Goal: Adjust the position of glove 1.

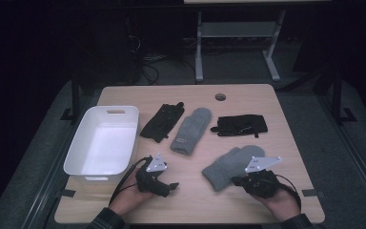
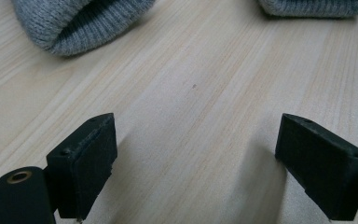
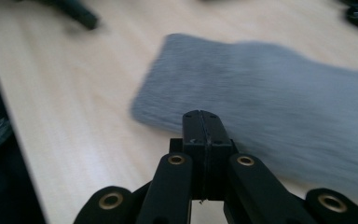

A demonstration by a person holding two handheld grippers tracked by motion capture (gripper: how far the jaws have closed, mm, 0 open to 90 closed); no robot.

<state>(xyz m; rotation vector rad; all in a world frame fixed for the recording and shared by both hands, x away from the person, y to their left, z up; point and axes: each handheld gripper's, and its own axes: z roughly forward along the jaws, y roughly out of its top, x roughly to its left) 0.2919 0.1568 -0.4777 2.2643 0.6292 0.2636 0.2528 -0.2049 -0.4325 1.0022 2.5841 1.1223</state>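
Note:
Two grey knitted mittens lie on the wooden table (image 1: 286,143): one (image 1: 191,130) at the middle, one (image 1: 229,167) at the front right. A black glove (image 1: 162,121) lies left of the middle mitten and another black glove (image 1: 241,126) right of it. My left gripper (image 1: 171,186) rests low near the front edge, open over bare wood (image 2: 196,135); the middle mitten's cuff (image 2: 63,25) is ahead of it. My right gripper (image 1: 237,181) is at the near edge of the front mitten (image 3: 270,112), its jaws (image 3: 204,117) shut together with nothing seen between them.
A white plastic bin (image 1: 104,143) stands empty at the table's left side, close to my left hand. A round cable hole (image 1: 220,97) is near the far edge. Beyond the table are a desk frame (image 1: 238,43) and cables on the dark floor.

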